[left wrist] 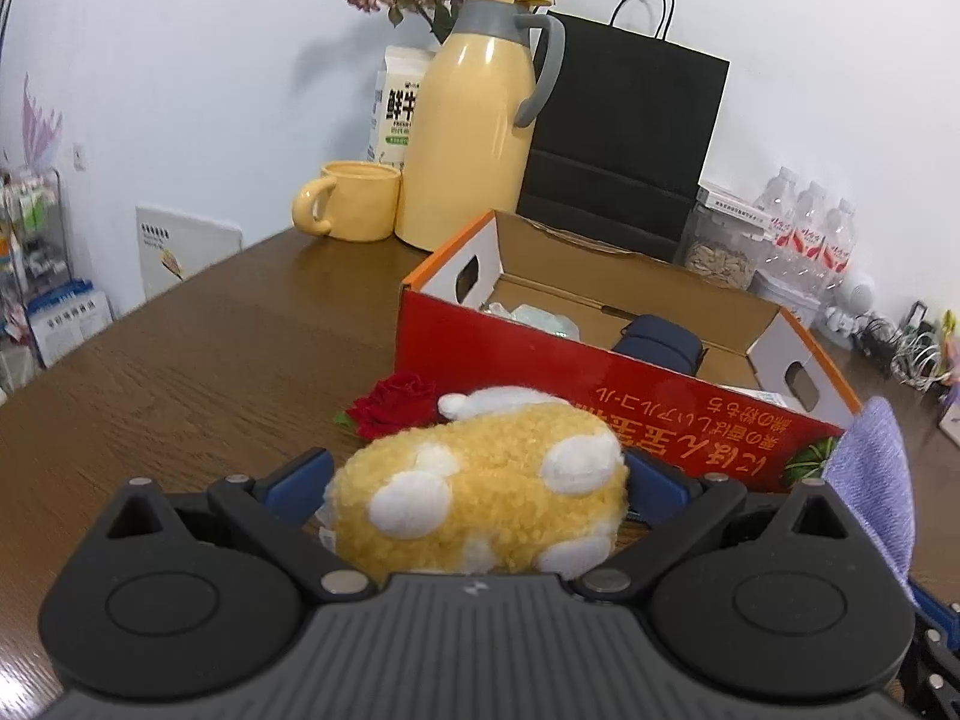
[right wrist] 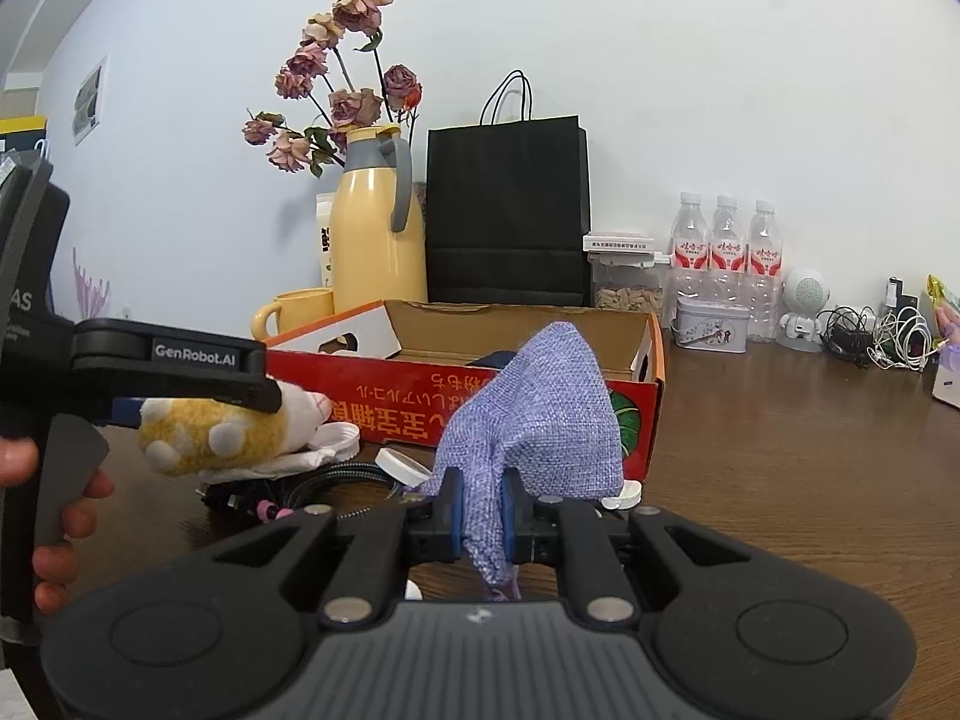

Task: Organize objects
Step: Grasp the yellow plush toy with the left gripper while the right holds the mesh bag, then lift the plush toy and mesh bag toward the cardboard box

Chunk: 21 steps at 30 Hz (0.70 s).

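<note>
My left gripper (left wrist: 477,474) is shut on a yellow plush toy with white spots (left wrist: 480,492) and holds it in front of the red cardboard box (left wrist: 540,366). The toy also shows in the right wrist view (right wrist: 222,432), held above the table. My right gripper (right wrist: 482,510) is shut on a purple woven pouch (right wrist: 534,414), lifted in front of the box (right wrist: 390,396). The pouch shows at the right edge of the left wrist view (left wrist: 876,480). The open box holds a dark blue case (left wrist: 660,348) and a clear wrapped item (left wrist: 540,318).
A red rose (left wrist: 396,405) lies by the box. White lids (right wrist: 402,462), a black cable (right wrist: 336,480) and a tissue lie on the table. A yellow jug (left wrist: 468,126), yellow mug (left wrist: 354,201), black bag (left wrist: 624,138), water bottles (right wrist: 726,258) stand behind.
</note>
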{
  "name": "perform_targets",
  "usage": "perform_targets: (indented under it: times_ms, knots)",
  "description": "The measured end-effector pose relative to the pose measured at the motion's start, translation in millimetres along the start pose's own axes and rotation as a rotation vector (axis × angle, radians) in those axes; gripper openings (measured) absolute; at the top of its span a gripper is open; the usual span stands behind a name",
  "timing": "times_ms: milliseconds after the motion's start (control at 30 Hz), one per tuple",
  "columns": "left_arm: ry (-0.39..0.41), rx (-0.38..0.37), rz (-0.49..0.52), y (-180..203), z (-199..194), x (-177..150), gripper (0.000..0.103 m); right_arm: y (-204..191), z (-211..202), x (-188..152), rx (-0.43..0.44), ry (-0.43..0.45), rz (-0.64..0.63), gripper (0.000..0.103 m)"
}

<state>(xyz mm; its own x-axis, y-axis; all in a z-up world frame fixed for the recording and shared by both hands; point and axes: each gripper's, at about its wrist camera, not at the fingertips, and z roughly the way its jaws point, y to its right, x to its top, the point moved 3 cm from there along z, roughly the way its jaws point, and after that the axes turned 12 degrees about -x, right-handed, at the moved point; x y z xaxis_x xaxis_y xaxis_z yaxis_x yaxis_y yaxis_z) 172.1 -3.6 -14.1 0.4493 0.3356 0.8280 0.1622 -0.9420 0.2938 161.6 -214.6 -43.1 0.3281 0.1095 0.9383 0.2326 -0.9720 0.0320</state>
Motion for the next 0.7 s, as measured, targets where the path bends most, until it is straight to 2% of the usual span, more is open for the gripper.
perform_targets:
  times_ms: [133, 233, 700]
  knots:
    - [0.016, -0.037, 0.019, -2.0, -5.1, -0.4, 0.093, -0.8, 0.3, -0.6, -0.005, -0.003, -0.003, 0.011]
    - [0.028, -0.057, 0.039, -2.7, -9.6, -0.5, 0.089, -0.6, 0.6, -0.6, -0.009, -0.007, -0.007, 0.011]
    - [0.177, -0.132, 0.147, 2.9, -50.4, 14.9, 0.088, -4.6, -4.8, 8.4, -0.012, 0.022, -0.03, 0.011]
